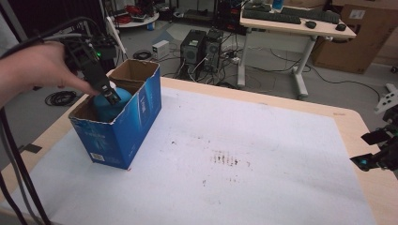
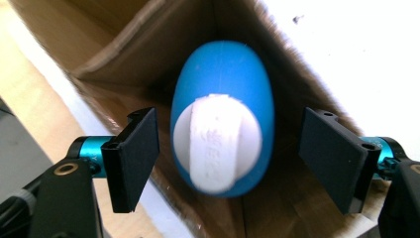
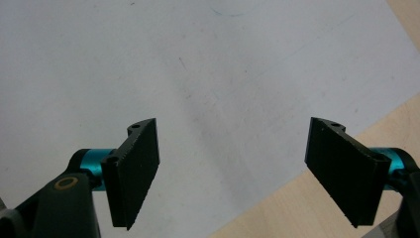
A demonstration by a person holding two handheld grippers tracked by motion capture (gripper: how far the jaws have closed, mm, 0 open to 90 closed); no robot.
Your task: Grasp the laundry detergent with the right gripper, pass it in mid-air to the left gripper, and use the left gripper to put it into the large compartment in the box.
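Standing upright in the blue carton [image 1: 123,129], the blue bottle [image 2: 223,99] is seen between the left gripper [image 2: 228,163] pads, parted and clear of its white cap [image 2: 217,148], evidently released. The right gripper [image 3: 233,173] is held agape, idle.

A: Surface? 
B: Light wooden desk [image 1: 361,187] under a white, stained sheet [image 1: 244,159]. 
A: Behind it? 
B: A white-legged second desk [image 1: 300,28] bearing a black keyboard [image 1: 272,17]; two dark computer towers [image 1: 202,47] and a small white box [image 1: 160,48] on the floor, cables around them.
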